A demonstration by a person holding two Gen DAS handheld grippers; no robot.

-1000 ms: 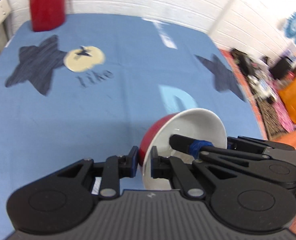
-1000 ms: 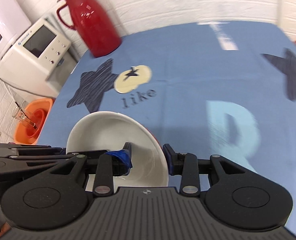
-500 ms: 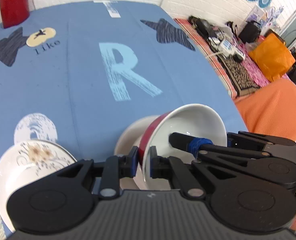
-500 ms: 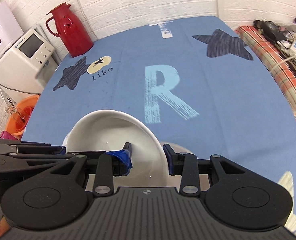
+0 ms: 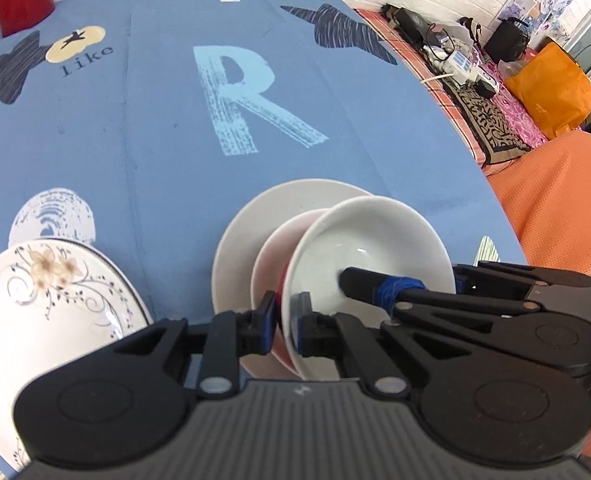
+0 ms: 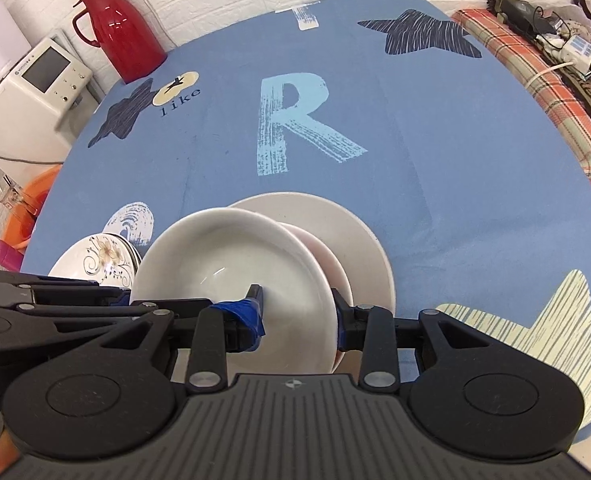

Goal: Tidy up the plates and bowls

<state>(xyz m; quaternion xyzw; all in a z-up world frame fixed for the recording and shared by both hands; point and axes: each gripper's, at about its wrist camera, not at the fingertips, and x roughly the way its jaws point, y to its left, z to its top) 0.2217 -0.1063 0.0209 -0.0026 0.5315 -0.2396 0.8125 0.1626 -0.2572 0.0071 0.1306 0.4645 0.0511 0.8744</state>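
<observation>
Red-outside, white-inside bowl (image 5: 371, 248) held by both grippers, tilted, just above a pinkish plate (image 5: 273, 256) stacked on a plain white plate (image 5: 255, 216) on the blue tabletop (image 5: 135, 140). Left gripper (image 5: 285, 326): jaws clamped tight on the bowl's near rim. Right gripper (image 6: 297, 318): jaws narrow, gripping the opposite rim, one finger inside w/ blue tape. Floral plate (image 5: 35, 300) sits left of the left jaws. Red jug (image 6: 119, 28) far beyond, at tabletop's back-left corner.
</observation>
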